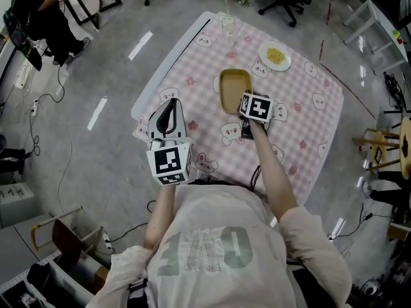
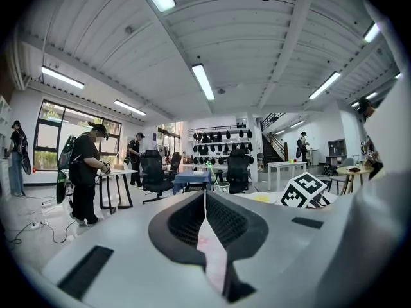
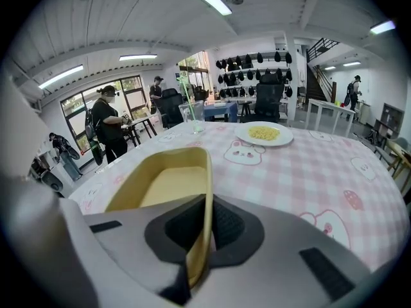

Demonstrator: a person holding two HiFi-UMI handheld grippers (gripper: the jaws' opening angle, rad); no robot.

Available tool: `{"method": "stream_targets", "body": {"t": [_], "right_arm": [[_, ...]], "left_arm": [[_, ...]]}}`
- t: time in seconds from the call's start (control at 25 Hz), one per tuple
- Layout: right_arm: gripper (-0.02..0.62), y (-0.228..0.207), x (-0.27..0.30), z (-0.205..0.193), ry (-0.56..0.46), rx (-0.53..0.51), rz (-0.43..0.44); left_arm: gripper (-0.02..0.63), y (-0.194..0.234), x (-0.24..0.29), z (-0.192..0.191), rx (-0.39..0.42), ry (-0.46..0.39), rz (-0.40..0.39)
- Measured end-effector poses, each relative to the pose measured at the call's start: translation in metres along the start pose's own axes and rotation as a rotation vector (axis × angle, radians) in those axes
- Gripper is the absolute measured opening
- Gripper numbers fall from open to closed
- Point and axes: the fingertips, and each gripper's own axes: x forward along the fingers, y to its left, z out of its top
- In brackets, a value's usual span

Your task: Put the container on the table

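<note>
A shallow yellow container (image 1: 232, 88) is over the middle of the table with the pink checked cloth (image 1: 308, 127). My right gripper (image 1: 244, 103) is shut on its near right wall. In the right gripper view the container's (image 3: 164, 185) thin rim runs between the right gripper's (image 3: 207, 205) closed jaws, and its inside is empty. I cannot tell whether its base touches the cloth. My left gripper (image 1: 168, 104) hovers at the table's near left edge, shut on nothing. In its own view the left gripper (image 2: 204, 201) points level across the room.
A white plate of yellow food (image 1: 275, 56) lies beyond the container, to its right. A glass with a green straw (image 1: 228, 23) stands at the far edge. Office chairs (image 1: 282, 2) ring the far side. A wooden stool (image 1: 379, 149) stands right of the table.
</note>
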Motion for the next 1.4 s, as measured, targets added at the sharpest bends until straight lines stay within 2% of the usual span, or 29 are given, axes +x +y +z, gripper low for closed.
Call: {"method": "stream_targets", "body": {"t": [0.32,0.4,0.44,0.52,0.76,0.84,0.92,1.08,1.2,1.4], "right_arm": [[0.035,0.0,0.0,0.014,-0.013,0.045,0.087],[0.038,0.004,-0.005,0.02,-0.048,0.058,0.106],[0.06,0.006,-0.009,0.022,-0.067,0.061,0.117],[0.145,0.011,-0.024,0.024,-0.102,0.064,0.145],[0.15,0.03,-0.095,0.058,-0.304,-0.008,0.184],[0.136,0.034,-0.126,0.068,-0.389,-0.027,0.18],[0.061,0.039,-0.157,0.076,-0.477,-0.05,0.167],[0.035,0.046,-0.205,0.078,-0.606,-0.063,0.149],[0.029,0.047,-0.221,0.068,-0.636,-0.059,0.136],[0.029,0.047,-0.218,0.042,-0.59,-0.086,0.118]], "left_arm": [[0.029,0.0,0.007,0.01,0.0,0.0,0.0],[0.029,0.002,0.007,0.008,0.003,-0.002,-0.002],[0.029,0.001,0.005,0.007,0.004,-0.004,-0.004],[0.029,-0.001,-0.001,0.005,0.004,-0.008,-0.008],[0.029,-0.009,-0.002,0.016,0.021,-0.033,-0.032],[0.029,-0.013,-0.001,0.024,0.026,-0.055,-0.042],[0.029,-0.014,-0.001,0.033,0.023,-0.076,-0.05],[0.029,-0.017,-0.003,0.043,0.015,-0.111,-0.057],[0.029,-0.02,-0.004,0.048,0.017,-0.127,-0.069],[0.029,-0.023,-0.003,0.046,0.018,-0.124,-0.087]]}}
